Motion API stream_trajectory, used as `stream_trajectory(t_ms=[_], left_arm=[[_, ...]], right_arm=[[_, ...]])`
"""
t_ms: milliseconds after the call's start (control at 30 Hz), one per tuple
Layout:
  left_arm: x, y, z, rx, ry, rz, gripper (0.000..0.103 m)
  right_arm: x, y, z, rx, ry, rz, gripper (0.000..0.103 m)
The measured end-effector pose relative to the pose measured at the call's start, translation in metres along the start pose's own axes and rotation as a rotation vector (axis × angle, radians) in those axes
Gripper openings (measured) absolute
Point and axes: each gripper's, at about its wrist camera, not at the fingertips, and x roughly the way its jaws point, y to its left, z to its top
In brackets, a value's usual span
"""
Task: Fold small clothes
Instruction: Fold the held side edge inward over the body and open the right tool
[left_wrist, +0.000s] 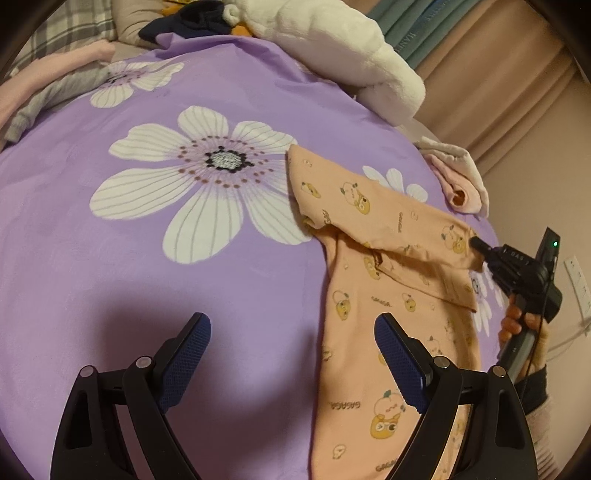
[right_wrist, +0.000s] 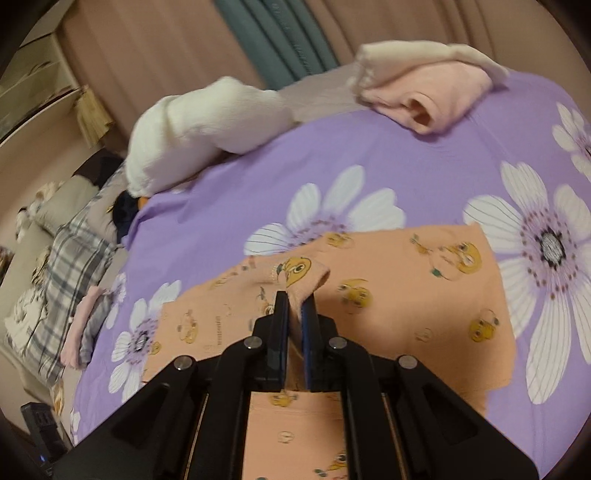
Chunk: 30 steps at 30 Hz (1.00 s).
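Bed (left_wrist: 110, 229) w/ purple cover, big white flowers; beige curtains (right_wrist: 155, 48) behind, w/ a teal strip. Plaid pillow (right_wrist: 62, 273) at the bed's far end. Peach garment (left_wrist: 369, 302), one, printed w/ yellow cartoon figures, lies flat on the cover, one edge lifted off the bed. Right gripper (right_wrist: 294, 299): jaws closed, pinching that edge. Left gripper (left_wrist: 291, 332): jaws wide apart, nothing betw. them, one finger over the garment, whether touching can't tell. Two other pieces nr the curtain edge: pink folded item (right_wrist: 424, 96), white fluffy bundle (right_wrist: 199, 133). Grey-pink clothes (left_wrist: 48, 92) and a dark heap (left_wrist: 184, 22) at the far end, count unclear. Garment's near end cut off by frame.
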Motion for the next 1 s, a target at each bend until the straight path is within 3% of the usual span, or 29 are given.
stream_trajectory(t_ms=[100, 233, 367, 500, 600, 700, 800, 933, 967, 1000], left_arm=[[0.005, -0.009, 0.008, 0.026, -0.002, 0.007, 0.090], [0.018, -0.029, 0.026, 0.078, -0.003, -0.015, 0.090], [0.036, -0.054, 0.046, 0.141, -0.008, -0.042, 0.090], [0.057, -0.071, 0.062, 0.175, -0.016, -0.058, 0.089], [0.077, -0.075, 0.067, 0.183, -0.001, -0.070, 0.089], [0.098, -0.076, 0.066, 0.197, 0.024, -0.020, 0.089], [0.114, -0.066, 0.062, 0.179, 0.061, 0.009, 0.089], [0.109, -0.065, 0.057, 0.183, 0.055, 0.015, 0.089], [0.107, -0.065, 0.056, 0.186, 0.054, 0.022, 0.089], [0.102, -0.065, 0.054, 0.188, 0.055, 0.030, 0.089]], right_arm=[[0.008, -0.012, -0.005, 0.028, 0.033, -0.011, 0.008], [0.026, -0.017, -0.015, -0.020, 0.116, -0.089, 0.013], [0.019, -0.016, -0.019, -0.078, 0.050, -0.188, 0.017], [0.012, -0.007, -0.022, -0.151, 0.014, -0.173, 0.017], [0.021, -0.003, -0.026, -0.186, 0.051, -0.124, 0.017], [0.036, -0.007, -0.033, -0.202, 0.097, -0.150, 0.017], [0.049, -0.026, -0.036, -0.126, 0.135, -0.161, 0.010], [0.044, -0.058, -0.031, 0.063, 0.119, -0.064, 0.010], [0.042, -0.062, -0.030, 0.086, 0.112, -0.062, 0.017], [0.038, -0.066, -0.029, 0.096, 0.105, -0.087, 0.014]])
